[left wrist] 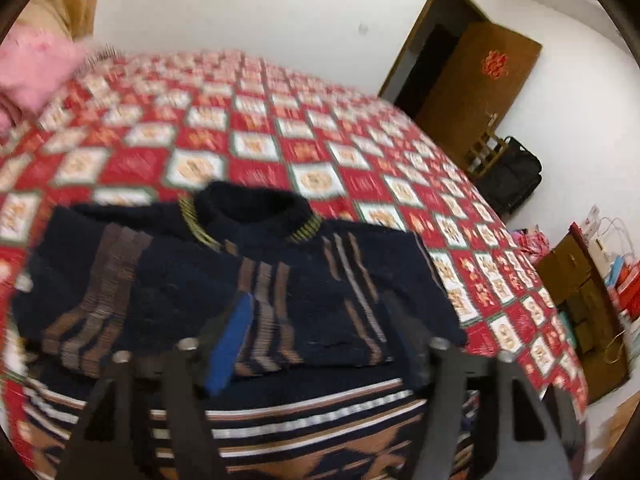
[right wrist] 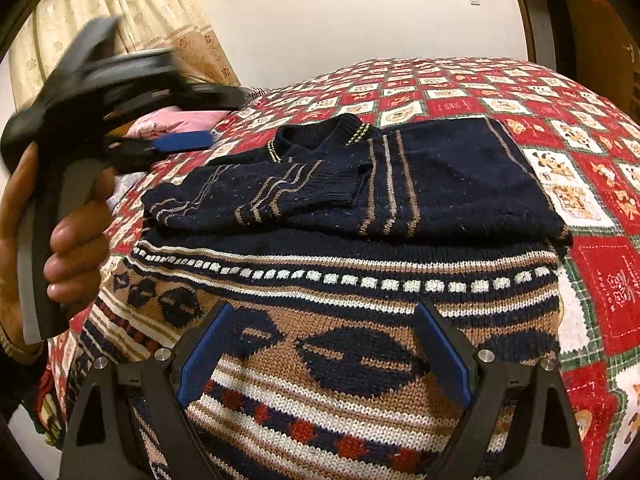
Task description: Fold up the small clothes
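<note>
Navy sweater [right wrist: 400, 184] lies on the bed [right wrist: 592, 184], collar toward the far wall, bottom part with tan and white patterned bands nearest both cameras. One sleeve [right wrist: 256, 190] is folded across the chest, cuff resting near the three vertical tan stripes. Upper body appears doubled over the patterned lower half; its edge sits just above the row of white squares.

Right tongs [right wrist: 324, 356]: spread wide, blue pads [right wrist: 202, 356] apart, hovering over the brown patterned band, nothing between them. Contact with the knit cannot be told.

Left tongs [right wrist: 188, 140]: seen from the right wrist view held in a hand [right wrist: 60, 240] at the left, above the bed, blurred; one blue pad visible, nothing seen gripped. In the left wrist view the tongs [left wrist: 320, 336] are blurred over the sweater [left wrist: 248, 280], fingers apparently apart.

Bed cover is red and white patchwork [left wrist: 280, 128]. Pink fabric [left wrist: 36, 68] at far left corner. Brown door [left wrist: 480, 92] stands open beyond the bed; curtain [right wrist: 132, 32] by the wall.
</note>
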Demonstrator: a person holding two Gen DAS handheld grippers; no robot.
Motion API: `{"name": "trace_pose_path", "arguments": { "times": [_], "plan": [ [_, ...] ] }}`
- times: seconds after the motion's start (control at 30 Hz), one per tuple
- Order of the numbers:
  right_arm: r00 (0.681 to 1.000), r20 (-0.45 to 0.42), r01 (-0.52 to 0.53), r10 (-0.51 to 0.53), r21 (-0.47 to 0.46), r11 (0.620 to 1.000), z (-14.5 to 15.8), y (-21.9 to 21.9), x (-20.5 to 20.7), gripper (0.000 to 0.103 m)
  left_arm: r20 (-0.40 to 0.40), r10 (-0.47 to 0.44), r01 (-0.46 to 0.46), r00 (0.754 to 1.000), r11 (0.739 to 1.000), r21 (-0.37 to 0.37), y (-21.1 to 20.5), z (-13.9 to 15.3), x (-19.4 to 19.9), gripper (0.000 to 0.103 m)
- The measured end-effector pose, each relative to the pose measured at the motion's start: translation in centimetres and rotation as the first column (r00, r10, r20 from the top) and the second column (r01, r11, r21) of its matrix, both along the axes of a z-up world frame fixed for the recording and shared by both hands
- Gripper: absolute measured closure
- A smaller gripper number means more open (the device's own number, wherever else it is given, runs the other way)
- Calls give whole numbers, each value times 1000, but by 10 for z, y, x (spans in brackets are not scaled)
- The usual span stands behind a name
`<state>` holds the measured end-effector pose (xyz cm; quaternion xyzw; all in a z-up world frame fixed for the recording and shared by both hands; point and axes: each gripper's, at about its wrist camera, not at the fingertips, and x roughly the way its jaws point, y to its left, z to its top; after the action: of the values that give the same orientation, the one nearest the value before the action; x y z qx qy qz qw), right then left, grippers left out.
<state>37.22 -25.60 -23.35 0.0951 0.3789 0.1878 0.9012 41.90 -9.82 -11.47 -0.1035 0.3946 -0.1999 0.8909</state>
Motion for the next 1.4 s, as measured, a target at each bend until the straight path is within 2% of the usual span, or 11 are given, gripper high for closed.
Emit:
{"name": "trace_pose_path", "arguments": {
  "times": [0.1,0.23,0.33,0.5,0.6,0.87,0.93,1.0,1.13,1.27,1.4],
  "plan": [
    [1000,0,20,-20,35,999,5,-7,2,12,92,79,-89,993,989,115,32,-1,-17,24],
    [999,-18,36,-35,84,996,19,-12,15,12,146,200,-240,969,907,347,89,-24,-32,24],
    [998,-25,67,-65,109,992,29,-13,31,13,126,234,-265,964,869,417,123,-40,-33,24],
    [988,-115,122,-106,139,983,32,-2,75,14,50,247,-245,968,878,412,146,-60,-23,24],
    [974,-191,150,-122,136,979,23,6,103,14,33,255,-241,966,855,459,142,-75,-5,25],
    [941,-306,174,-146,66,983,-8,21,143,26,-6,278,-249,961,872,422,157,-83,20,63],
    [946,-290,161,-144,36,986,-10,28,143,27,-13,259,-230,966,880,416,158,-86,22,83],
    [951,-290,113,-107,6,994,-10,40,145,56,-11,236,-210,972,884,417,153,-93,20,88],
    [963,-256,56,-78,-92,994,-6,59,146,86,42,208,-204,977,867,454,143,-96,13,91],
    [983,-148,80,-108,-183,980,16,64,149,91,42,211,-208,977,877,434,149,-92,13,92],
    [987,-45,141,-154,-215,966,43,51,149,92,62,184,-191,981,854,484,146,-96,8,92]
  ]
}}
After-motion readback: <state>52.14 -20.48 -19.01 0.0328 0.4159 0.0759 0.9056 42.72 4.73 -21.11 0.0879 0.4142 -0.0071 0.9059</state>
